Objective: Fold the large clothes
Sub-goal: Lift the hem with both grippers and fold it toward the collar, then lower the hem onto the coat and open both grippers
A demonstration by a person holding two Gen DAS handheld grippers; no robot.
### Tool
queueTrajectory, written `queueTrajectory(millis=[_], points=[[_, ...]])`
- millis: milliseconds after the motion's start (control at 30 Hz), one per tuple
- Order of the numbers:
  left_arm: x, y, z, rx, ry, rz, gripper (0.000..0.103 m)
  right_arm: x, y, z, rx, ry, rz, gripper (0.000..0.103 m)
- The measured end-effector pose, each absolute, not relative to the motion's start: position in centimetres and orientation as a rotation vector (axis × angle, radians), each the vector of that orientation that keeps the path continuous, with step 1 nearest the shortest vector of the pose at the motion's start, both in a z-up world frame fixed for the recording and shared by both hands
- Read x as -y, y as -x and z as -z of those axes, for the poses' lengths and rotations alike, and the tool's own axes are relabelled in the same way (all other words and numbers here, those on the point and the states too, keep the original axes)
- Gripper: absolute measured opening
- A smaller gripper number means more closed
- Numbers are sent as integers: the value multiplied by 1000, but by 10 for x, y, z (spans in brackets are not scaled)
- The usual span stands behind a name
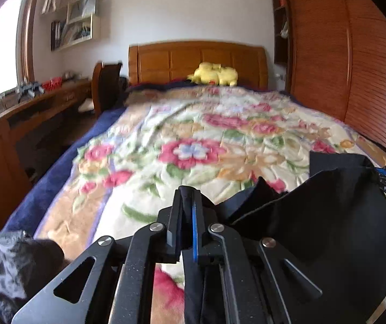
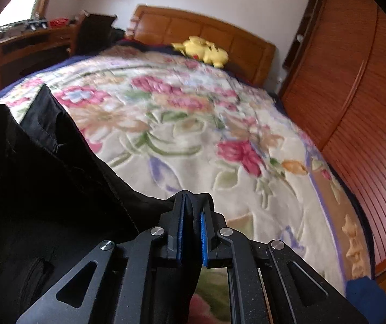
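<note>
Left wrist: black garment (image 1: 314, 216) pinched between jaws.

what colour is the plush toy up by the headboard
Yellow. The plush toy shows best in the left wrist view, against the headboard.

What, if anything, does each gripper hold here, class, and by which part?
Both hold the black garment by its edge: the left gripper and the right gripper each pinch a bunched fold of it. Which part of the garment cannot be told.
</note>
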State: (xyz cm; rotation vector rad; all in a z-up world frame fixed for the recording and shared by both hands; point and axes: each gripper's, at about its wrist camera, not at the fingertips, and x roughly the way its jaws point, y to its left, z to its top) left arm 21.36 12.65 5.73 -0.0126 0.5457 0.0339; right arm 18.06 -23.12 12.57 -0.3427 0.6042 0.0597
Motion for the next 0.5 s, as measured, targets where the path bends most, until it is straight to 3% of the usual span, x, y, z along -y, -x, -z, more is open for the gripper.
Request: queueTrajectory(millis=[33, 133, 200, 233, 333, 367, 467, 500], points=[[-126, -213, -56, -558, 29, -22, 5, 229, -181, -125, -623, 337, -58, 13], [-119, -199, -56, -548, 0, -31, 13, 222, -170, -129, -628, 334, -22, 38], [-112, -187, -59, -531, -44, -27, 32, 221, -157, -136, -604, 327, -27, 56], [-110, -182, -61, -528, -43, -13, 36, 221, -150, -139, -600, 317, -39, 65], [-105, -165, -68, -526, -37, 30, 42, 224, -129, -144, -593, 310, -84, 67], [-103, -159, -71, -524, -40, 39, 48, 224, -118, -145, -586, 312, -102, 67], [-97, -138, -77, -513, -27, 73, 81, 234, -84, -144, -567, 309, -147, 67], [-95, -132, -77, -509, -18, 85, 82, 239, -72, -141, -561, 302, -168, 67]])
